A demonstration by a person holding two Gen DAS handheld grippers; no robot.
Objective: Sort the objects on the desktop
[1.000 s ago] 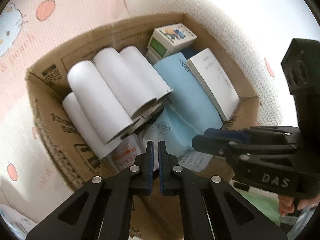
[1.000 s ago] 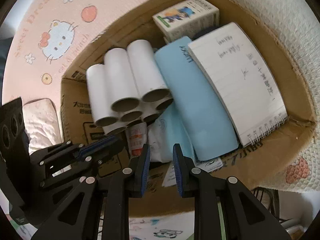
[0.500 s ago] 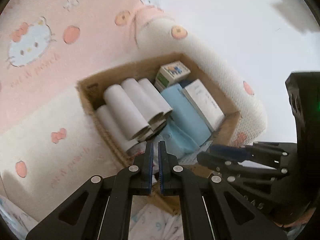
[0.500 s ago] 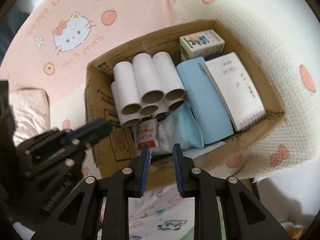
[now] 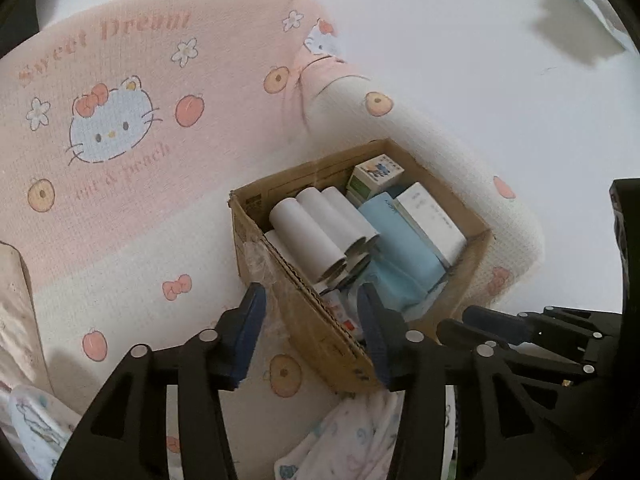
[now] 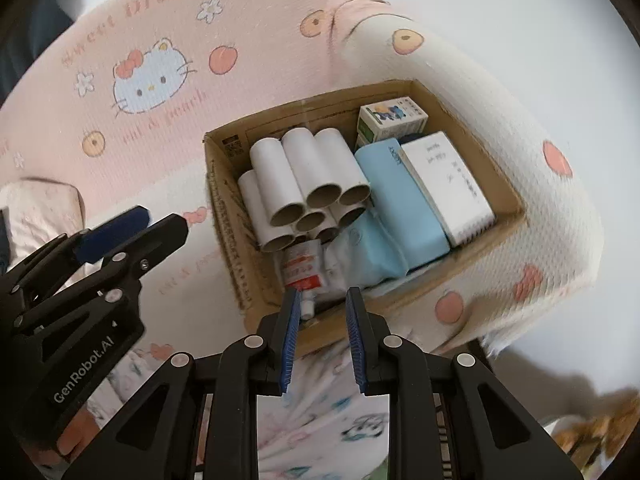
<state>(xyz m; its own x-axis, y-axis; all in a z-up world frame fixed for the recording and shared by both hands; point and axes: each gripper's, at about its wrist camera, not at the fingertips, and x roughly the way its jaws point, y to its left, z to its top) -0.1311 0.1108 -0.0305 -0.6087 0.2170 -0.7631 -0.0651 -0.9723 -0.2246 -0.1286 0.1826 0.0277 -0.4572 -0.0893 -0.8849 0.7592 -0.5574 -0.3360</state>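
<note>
A cardboard box sits on a pink and white Hello Kitty blanket. It holds several white cardboard tubes, a light blue pouch, a white spiral notebook, a small printed carton and a red and white tube. My left gripper is open and empty, above the box's near wall. My right gripper is open and empty, above the box's near edge. The left gripper also shows at the left in the right wrist view.
The blanket covers the surface around the box and folds up behind it. A printed white cloth lies below the box's near side. A pale padded item lies at the far left. A white wall is behind.
Both grippers have pulled back and up from the box, which now looks smaller. The left gripper has gone from shut to open. The right gripper's gap has widened a little.
</note>
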